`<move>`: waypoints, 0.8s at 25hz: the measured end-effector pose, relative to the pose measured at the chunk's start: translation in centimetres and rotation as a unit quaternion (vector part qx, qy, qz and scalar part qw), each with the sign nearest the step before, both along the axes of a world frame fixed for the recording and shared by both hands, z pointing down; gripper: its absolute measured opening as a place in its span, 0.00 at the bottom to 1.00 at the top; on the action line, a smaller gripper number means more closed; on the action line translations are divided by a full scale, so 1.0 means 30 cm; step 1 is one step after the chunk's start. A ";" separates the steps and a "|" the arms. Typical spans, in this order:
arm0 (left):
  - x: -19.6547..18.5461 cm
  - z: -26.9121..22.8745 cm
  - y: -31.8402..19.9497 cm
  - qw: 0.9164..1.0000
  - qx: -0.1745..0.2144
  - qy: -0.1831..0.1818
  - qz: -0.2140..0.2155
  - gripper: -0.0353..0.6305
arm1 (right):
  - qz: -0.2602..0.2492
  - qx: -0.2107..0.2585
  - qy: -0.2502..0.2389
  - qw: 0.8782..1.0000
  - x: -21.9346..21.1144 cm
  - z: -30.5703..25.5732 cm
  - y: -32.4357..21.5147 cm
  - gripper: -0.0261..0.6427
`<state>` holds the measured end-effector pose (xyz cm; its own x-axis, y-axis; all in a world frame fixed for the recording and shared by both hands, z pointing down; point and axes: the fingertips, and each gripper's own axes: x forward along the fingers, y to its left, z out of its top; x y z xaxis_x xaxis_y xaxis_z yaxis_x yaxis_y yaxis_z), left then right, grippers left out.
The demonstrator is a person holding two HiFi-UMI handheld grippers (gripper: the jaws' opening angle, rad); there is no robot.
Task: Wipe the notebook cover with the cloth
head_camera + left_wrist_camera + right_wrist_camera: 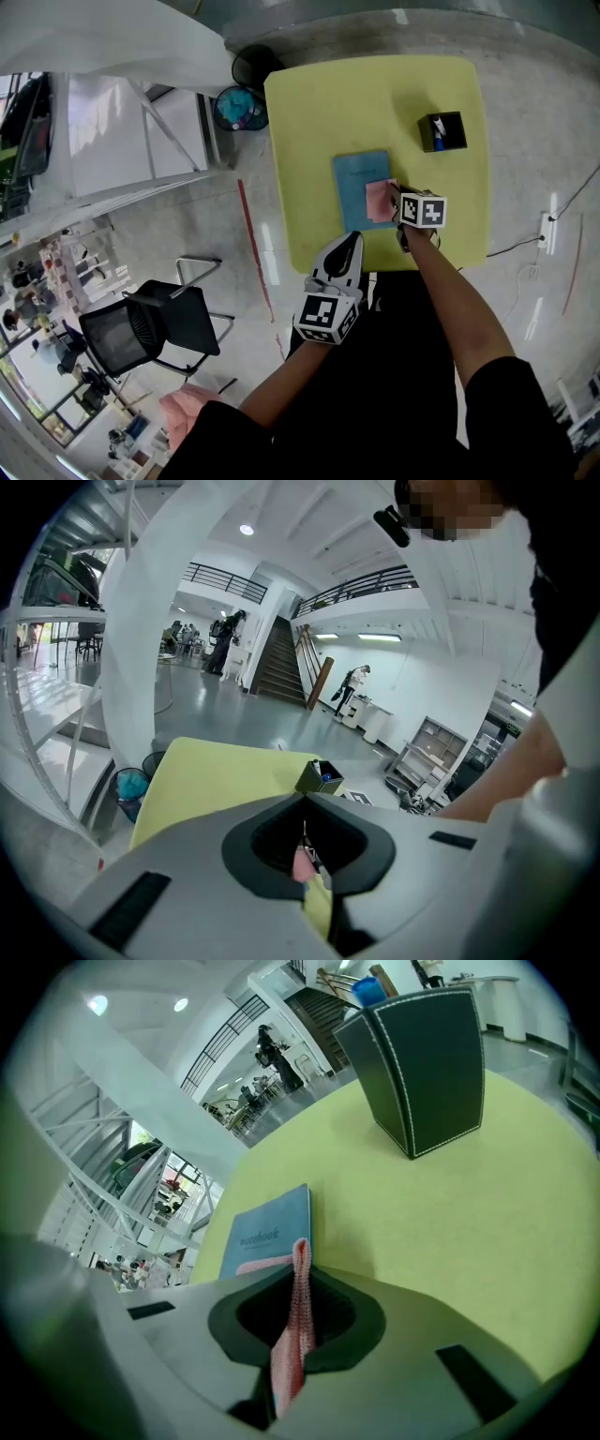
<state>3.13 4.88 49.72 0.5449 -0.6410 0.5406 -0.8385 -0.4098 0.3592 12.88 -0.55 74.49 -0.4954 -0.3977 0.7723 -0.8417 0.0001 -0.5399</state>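
Observation:
A blue notebook [359, 183] lies flat on the yellow table [375, 94], near its front edge. My right gripper [397, 201] is at the notebook's right side, shut on a pink cloth [380, 200] that rests on the cover. In the right gripper view the cloth [295, 1326] hangs pinched between the jaws, with the notebook [267, 1232] just beyond them. My left gripper [348, 244] hovers at the table's front edge, below the notebook, jaws shut with nothing in them. In the left gripper view a bit of pink cloth [303, 864] shows through the jaw gap.
A dark pen holder [442, 131] stands at the table's back right, close ahead in the right gripper view [427, 1068]. Two bins [242, 106] stand off the table's back-left corner. A black chair [155, 328] sits on the floor at the left.

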 end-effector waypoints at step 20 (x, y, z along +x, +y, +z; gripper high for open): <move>-0.262 -0.160 0.122 0.998 0.056 0.034 -0.018 0.08 | 0.137 0.095 -0.045 0.985 -0.068 -0.440 0.048 0.09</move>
<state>-4.73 8.53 44.93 0.5530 -0.7153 0.4273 -0.8288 -0.4199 0.3698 10.85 0.88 61.27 -0.4130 -0.6593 0.6283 -0.7729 -0.1113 -0.6247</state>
